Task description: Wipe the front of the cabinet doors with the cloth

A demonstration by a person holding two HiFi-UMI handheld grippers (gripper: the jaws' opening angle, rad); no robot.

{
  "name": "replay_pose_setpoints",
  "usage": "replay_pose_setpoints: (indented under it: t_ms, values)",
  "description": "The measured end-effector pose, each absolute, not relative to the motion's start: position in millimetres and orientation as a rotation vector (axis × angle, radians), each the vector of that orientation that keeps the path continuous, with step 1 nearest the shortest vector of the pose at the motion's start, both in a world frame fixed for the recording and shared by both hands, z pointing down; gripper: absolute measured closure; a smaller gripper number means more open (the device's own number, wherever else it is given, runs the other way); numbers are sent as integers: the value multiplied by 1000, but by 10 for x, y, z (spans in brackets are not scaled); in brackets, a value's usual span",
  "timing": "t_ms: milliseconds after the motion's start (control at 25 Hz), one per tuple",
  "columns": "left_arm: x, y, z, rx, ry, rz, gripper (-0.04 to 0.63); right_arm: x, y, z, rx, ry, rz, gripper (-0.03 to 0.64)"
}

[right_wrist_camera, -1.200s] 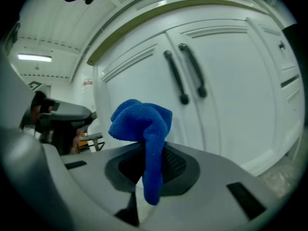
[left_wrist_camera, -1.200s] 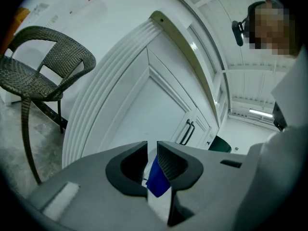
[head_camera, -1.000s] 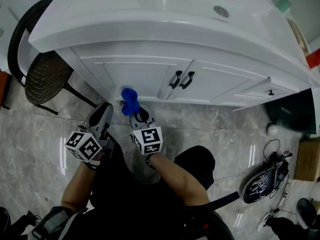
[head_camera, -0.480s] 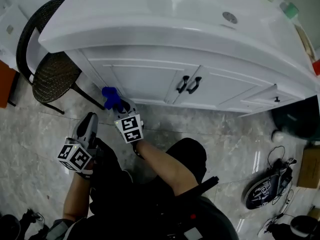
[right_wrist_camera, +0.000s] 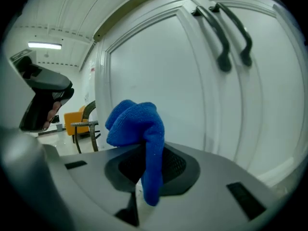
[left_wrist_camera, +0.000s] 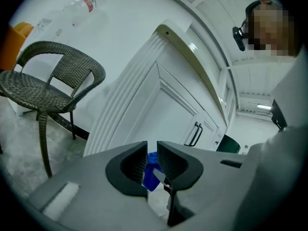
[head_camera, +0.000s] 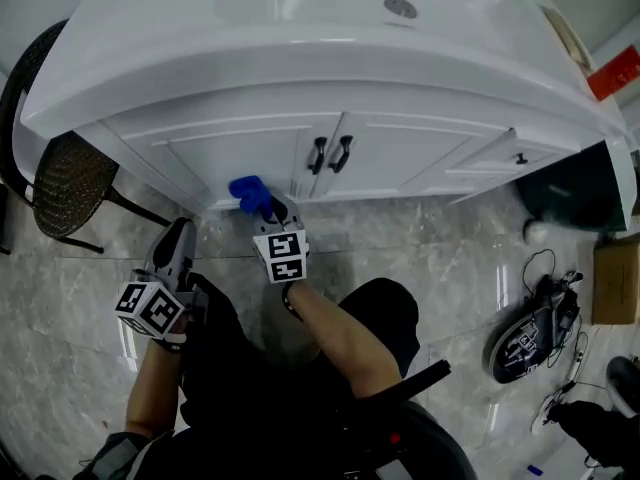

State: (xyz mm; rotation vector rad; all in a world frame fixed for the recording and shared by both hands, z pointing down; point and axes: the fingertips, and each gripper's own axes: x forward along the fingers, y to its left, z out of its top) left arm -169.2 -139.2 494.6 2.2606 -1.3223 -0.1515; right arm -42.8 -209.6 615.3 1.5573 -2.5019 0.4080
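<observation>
A bunched blue cloth (head_camera: 250, 193) (right_wrist_camera: 139, 134) is pinched in my right gripper (head_camera: 268, 208) (right_wrist_camera: 147, 170), which is shut on it. The cloth sits against the lower part of the left white cabinet door (head_camera: 240, 153) (right_wrist_camera: 154, 81), left of the two black door handles (head_camera: 330, 154) (right_wrist_camera: 231, 37). My left gripper (head_camera: 178, 248) (left_wrist_camera: 152, 159) hangs lower left, away from the cabinet, jaws nearly together with nothing between them. Through its narrow gap the blue cloth (left_wrist_camera: 151, 174) shows beyond.
A dark wicker chair (head_camera: 60, 168) (left_wrist_camera: 43, 81) stands left of the cabinet. The white counter (head_camera: 300, 38) with a sink overhangs the doors. On the tiled floor to the right lie a dark bin (head_camera: 570, 203), cables and a device (head_camera: 530, 338). My knees are below the grippers.
The right gripper with the cloth has slid right along the left door, closer to the handles. The left gripper has stayed low at the left.
</observation>
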Motion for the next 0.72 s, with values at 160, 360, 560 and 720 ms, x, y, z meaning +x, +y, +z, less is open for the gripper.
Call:
replay_pose_setpoints:
  t_ms: [160,360,560,720]
  values:
    - [-1389,-1475,4956,2299,-1232,-146,532,72,-2099,6219,1676,-2412,412,565]
    - [-1170,-1453,4945,2315,-1187,-149,532,663,-2046,6394,1794,-2292,435,565]
    - [-1142,-1466,4975,2292,-1175,-153,532,1014,-1967,6511,1893,-2198,515,565]
    - [-1115,-1499,5015,2301,-1172,-145,532,1018,-1875,6582,1862,-2200,515,565]
